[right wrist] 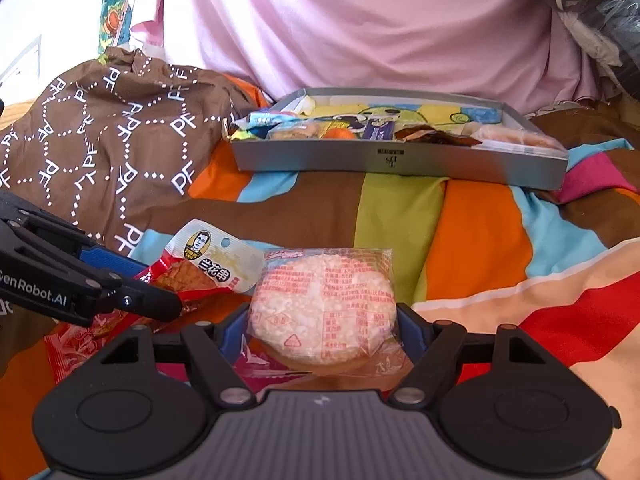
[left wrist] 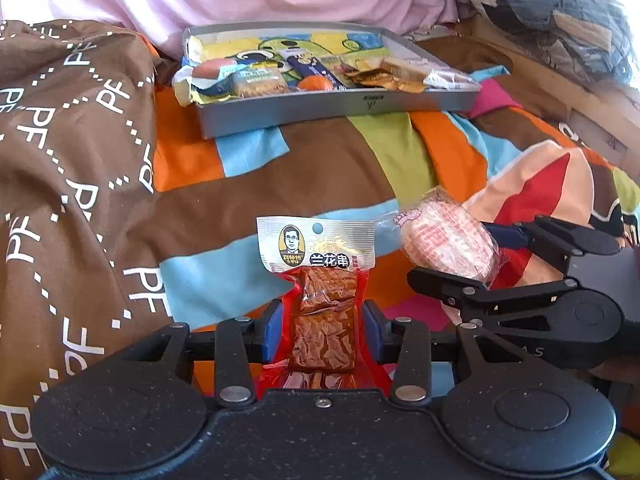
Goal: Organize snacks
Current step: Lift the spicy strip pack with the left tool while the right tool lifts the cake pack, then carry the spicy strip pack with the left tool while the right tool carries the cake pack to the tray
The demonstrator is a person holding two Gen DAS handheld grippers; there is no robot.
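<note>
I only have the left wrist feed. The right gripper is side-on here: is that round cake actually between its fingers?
Observer: Yes. The right gripper has the rice cake between its fingers, a pad against each side.
Operator: Any writing on the left gripper's side?
Observer: Its side reads "enRobot.AI".
Operator: What's left of the brown cover?
Observer: A bright patterned cloth hangs behind the brown cover.
</note>
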